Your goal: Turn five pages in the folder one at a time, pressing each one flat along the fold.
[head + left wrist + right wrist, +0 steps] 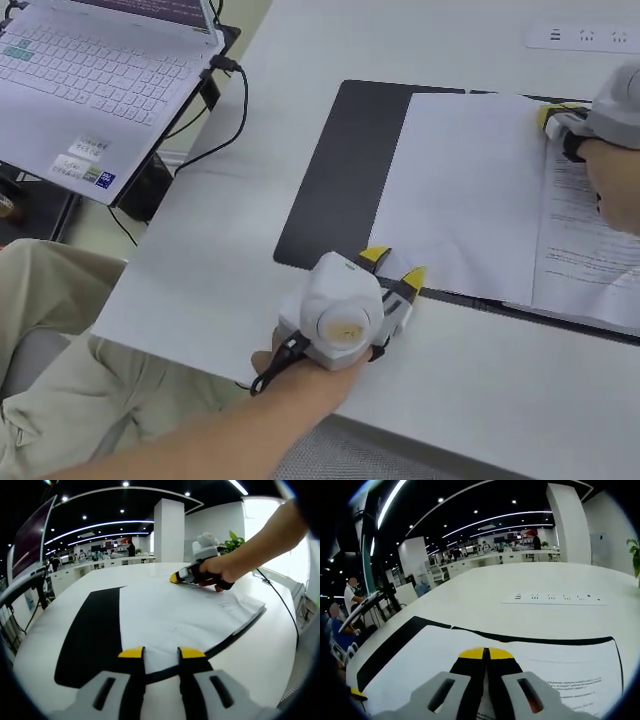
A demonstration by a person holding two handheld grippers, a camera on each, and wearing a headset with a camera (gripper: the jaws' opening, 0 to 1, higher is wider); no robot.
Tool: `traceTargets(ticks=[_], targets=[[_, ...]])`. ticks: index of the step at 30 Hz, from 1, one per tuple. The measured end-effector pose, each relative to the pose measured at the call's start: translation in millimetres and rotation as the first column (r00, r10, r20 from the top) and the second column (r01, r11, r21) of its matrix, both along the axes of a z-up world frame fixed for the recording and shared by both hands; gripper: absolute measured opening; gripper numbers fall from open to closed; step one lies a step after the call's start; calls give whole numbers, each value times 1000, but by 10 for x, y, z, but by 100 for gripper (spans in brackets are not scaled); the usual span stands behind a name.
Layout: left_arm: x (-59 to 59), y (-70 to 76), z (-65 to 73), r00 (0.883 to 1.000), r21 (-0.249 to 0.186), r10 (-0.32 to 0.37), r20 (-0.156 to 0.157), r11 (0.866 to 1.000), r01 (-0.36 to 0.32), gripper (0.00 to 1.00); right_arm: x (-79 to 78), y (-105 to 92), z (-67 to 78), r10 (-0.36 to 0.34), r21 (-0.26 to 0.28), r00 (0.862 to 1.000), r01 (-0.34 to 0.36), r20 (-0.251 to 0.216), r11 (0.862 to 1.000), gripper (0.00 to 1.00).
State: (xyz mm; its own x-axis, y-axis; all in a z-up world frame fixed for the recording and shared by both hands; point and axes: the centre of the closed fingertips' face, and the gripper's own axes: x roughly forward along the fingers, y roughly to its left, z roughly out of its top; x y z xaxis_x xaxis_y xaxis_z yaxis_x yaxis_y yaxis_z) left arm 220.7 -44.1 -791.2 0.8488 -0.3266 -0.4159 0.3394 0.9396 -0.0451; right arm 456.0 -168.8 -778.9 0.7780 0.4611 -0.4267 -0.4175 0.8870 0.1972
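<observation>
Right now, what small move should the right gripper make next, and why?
Probably slide the right gripper along the fold toward the person. Its jaws are shut at the far end of the fold, and the turned page looks wavy, not pressed flat. The left gripper sits open at the near edge of the folder.

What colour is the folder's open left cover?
Black; the folder cover shows best in the head view.

A white table (200,280) lies under the left gripper (161,652); a laptop (100,80) stands to its left. Ahead of the right gripper (485,652) lie a power strip (555,599), desks (520,557), a white column (565,517) and ceiling strip lights (490,521).
</observation>
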Motion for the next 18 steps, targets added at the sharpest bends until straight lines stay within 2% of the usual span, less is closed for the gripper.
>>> traceTargets(ticks=[10,14,18], targets=[[-14,11,3,1000,-1,-5,-1,1000,5,24,-203,-1,-39,22,6,1000,-22,-9,1000,0],[-18,14,6,1000,1,-6,-3,1000,6,24,-297,-5,-50,20,24,1000,-19,-24,1000,0],[-20,15,6,1000,4,-7,-6,1000,7,24,-439,12,-14,25,35,999,-24,-31,999,0]])
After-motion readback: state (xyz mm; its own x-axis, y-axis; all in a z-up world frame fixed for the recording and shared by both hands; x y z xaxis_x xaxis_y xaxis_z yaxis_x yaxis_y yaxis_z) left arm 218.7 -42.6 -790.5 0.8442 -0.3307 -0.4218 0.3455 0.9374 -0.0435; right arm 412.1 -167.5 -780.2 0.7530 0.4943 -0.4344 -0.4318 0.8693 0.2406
